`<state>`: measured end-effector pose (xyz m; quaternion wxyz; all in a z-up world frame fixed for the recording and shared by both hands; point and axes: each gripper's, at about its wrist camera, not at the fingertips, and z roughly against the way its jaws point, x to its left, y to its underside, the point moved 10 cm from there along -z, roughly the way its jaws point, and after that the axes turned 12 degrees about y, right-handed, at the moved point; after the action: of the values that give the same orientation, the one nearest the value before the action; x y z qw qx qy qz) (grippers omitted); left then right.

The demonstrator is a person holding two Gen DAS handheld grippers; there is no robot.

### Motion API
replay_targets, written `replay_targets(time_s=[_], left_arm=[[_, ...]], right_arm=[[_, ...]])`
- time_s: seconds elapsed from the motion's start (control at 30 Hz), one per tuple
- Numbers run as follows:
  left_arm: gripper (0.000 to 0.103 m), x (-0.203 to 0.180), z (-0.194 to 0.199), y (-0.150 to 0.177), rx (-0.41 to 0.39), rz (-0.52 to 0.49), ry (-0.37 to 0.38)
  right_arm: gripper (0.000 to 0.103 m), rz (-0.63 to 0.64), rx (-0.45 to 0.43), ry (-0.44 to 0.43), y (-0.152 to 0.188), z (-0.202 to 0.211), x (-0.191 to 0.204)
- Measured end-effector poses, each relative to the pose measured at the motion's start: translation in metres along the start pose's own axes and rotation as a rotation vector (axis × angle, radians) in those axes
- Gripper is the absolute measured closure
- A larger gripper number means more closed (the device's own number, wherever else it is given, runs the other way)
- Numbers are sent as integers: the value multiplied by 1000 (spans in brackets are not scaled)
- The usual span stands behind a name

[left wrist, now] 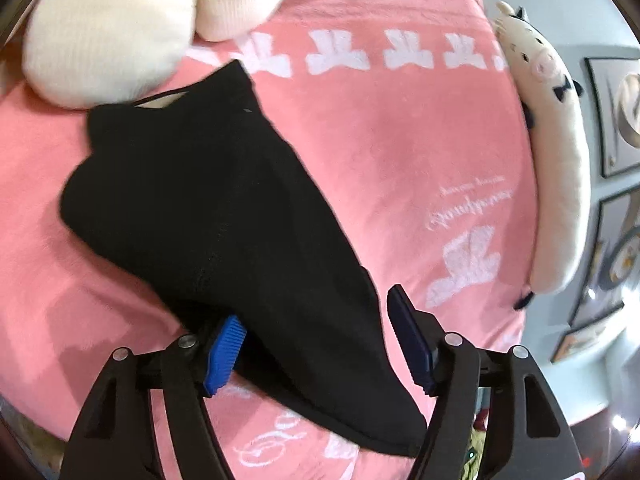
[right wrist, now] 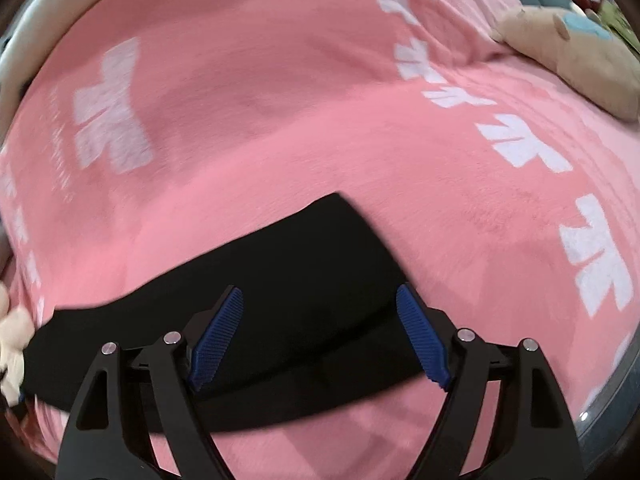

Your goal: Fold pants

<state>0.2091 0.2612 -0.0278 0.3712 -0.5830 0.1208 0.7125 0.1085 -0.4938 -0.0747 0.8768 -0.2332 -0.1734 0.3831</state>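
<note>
**Black pants lie on the pink blanket, both claws wide open above them**

A pink blanket (left wrist: 400,128) with white printed motifs and script covers the bed and fills most of both views. Along its far edge in the left wrist view sit two cream pillows (left wrist: 108,28), and a long white plush cow (left wrist: 556,152) lies along the blanket's right edge, next to a wall with framed pictures (left wrist: 612,120). In the right wrist view a tan plush toy (right wrist: 568,52) rests at the blanket's far right corner.

The black pants (left wrist: 216,216) lie on the blanket as a folded, tapering shape. In the left wrist view the wide waist end reaches toward the pillows, with a pale inner lining showing at the opening, and the narrow end runs down between the claw's fingers. In the right wrist view the pants (right wrist: 288,288) form a long black band across the near part of the blanket, one squared end pointing toward the middle.

The left claw (left wrist: 316,340) stands wide open, its blue pads on either side of the narrow end of the pants, gripping nothing. The right claw (right wrist: 320,332) is likewise spread wide over the black band, holding nothing.
</note>
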Motion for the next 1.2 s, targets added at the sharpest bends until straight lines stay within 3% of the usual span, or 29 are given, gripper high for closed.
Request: replay_targets(time_s=[0.03,0.07,0.13,0.17,0.23,0.27,0.33,0.37,0.4,0.43,0.63,0.67,0.7,0.73,0.77,0.87,0.93,1.03,1.1,1.13,1.2], left_arm=[[36,0,1,0,-4,-2,-12],[36,1,1,0,-11,-8,-35],[36,-5,4,1,-24,-36,-56],[36,-6,9,1,-27,-47,-53],[36,-19,14,3,-30,-89,-48],[35,-23,14,2,-30,-104,-48],[32,-24,18,3,-34,-113,-50],[30,-24,19,4,-38,-113,-51],[30,-24,18,4,-35,-115,-38],[30,-22,17,4,-34,-114,-41],[30,6,10,-3,-38,-28,-78],[30,7,9,-4,-35,-24,-74],[30,10,8,-5,-37,-22,-84],[30,12,8,-6,-38,-22,-93],[30,12,7,-7,-36,-22,-96],[30,11,9,-11,-45,-29,-107],[30,10,12,-14,-53,-49,-119],[30,15,11,-17,-56,-50,-126],[30,19,9,-18,-53,-43,-131],[30,19,8,-18,-51,-41,-132],[30,17,9,-15,-44,-32,-126]], right_arm=[[26,-2,2,7,-3,-8,-2],[40,8,-6,16,-6,-12,-1],[83,31,-17,7,-11,-11,7],[103,25,-18,-45,-15,-3,14],[103,16,-80,-81,-25,26,18],[103,44,-137,-56,-30,45,17],[95,64,-141,-22,-29,51,8],[73,63,-112,-9,-25,45,2],[41,54,-100,11,-22,39,-5],[34,34,-80,37,-17,30,-16],[38,-12,0,-28,1,-8,-17],[47,-6,15,-15,4,-13,-16],[71,8,28,-4,5,-18,-12],[89,11,28,-32,4,-17,-5],[91,4,25,-84,2,-9,4],[91,69,-102,-104,-13,44,22],[91,78,-133,-102,-13,65,19],[90,121,-26,18,14,24,-9],[88,110,67,33,35,-8,-22],[87,75,48,9,36,-10,-26],[69,27,27,12,32,1,-29]])
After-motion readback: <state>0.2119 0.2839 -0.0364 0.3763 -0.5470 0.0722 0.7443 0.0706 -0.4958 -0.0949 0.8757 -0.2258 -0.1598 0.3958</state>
